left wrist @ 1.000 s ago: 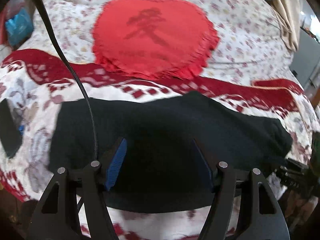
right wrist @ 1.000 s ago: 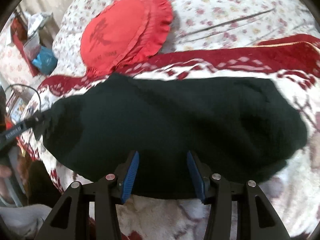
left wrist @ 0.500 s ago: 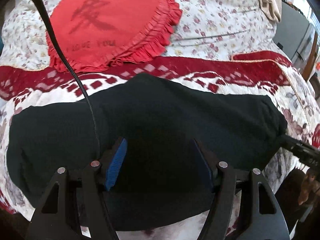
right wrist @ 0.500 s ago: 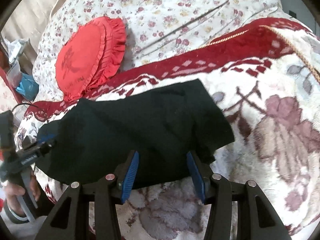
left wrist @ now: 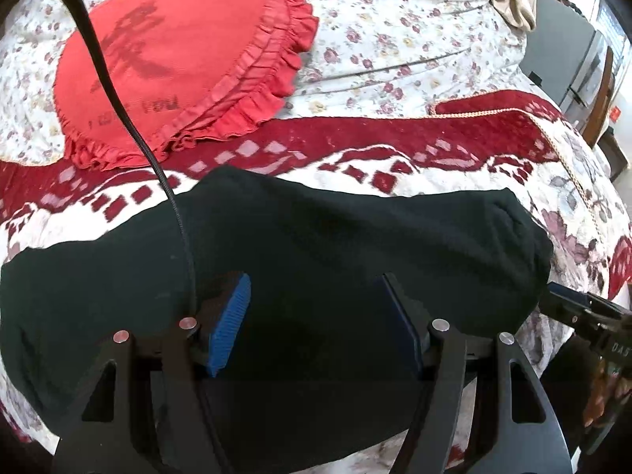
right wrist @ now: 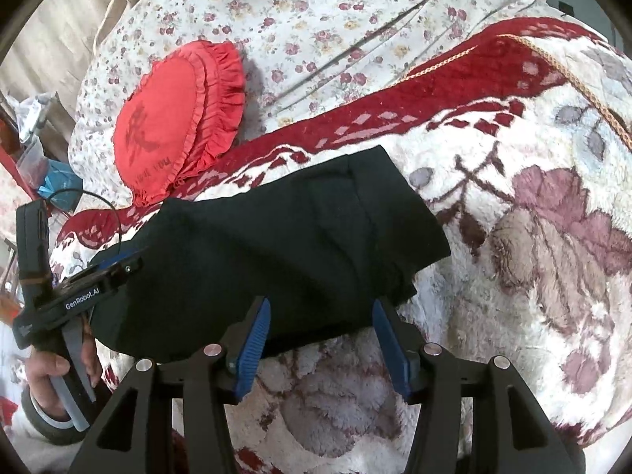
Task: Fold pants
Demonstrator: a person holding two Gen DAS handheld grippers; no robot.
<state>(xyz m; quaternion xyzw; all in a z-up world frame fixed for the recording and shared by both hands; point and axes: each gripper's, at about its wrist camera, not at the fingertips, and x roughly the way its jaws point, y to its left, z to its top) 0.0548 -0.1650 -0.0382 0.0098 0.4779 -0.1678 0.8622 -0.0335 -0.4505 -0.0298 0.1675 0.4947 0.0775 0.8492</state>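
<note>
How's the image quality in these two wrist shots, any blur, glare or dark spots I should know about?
Left wrist view: sharp, strong fisheye bending; the black pants read nearly featureless, folds lost in the dark; bright window glare at the far right edge. Right wrist view: sharp, dark vignette in the corners; daylight shows creases on the pants, and the red cushion casts a soft shadow.
</note>
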